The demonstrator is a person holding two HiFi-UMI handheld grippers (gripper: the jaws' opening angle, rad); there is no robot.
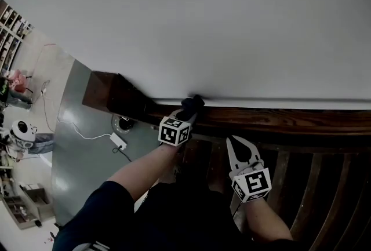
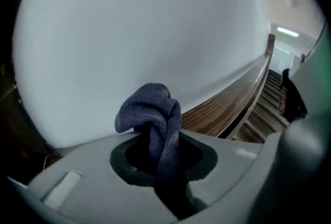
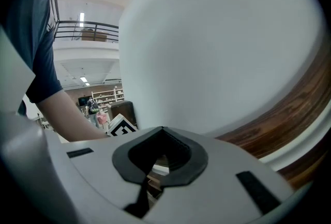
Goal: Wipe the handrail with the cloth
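In the head view the left claw (image 1: 189,106) reaches toward 12 o'clock and meets the top of the dark wooden handrail (image 1: 272,119), right where the rail runs under the white wall (image 1: 220,24). Its jaws are pinched together on a dark blue cloth (image 1: 191,102), which is bunched into a small wad at the tips and pressed on the rail. The left gripper view shows the same hold from close up. The cloth (image 2: 152,114) stands up out of the left claw (image 2: 158,140) as a folded lump, with its lower end clamped in the slot between the jaws. The handrail (image 2: 227,109) runs away toward 2 o'clock along the foot of the wall (image 2: 134,26).

The right claw (image 1: 235,141) lies at about 4 o'clock from the left one, below the rail and in front of the dark balusters (image 1: 301,192). It points toward 11 o'clock and does not touch the cloth. In its own view the right claw (image 3: 163,132) has its jaws brought together at the tips with nothing between them. The brown handrail (image 3: 279,119) crosses at 3 o'clock of it, and the wall (image 3: 217,36) fills the space above.

At 9 o'clock in the head view is a grey floor (image 1: 87,163) with a white cable (image 1: 81,131) trailing across it.
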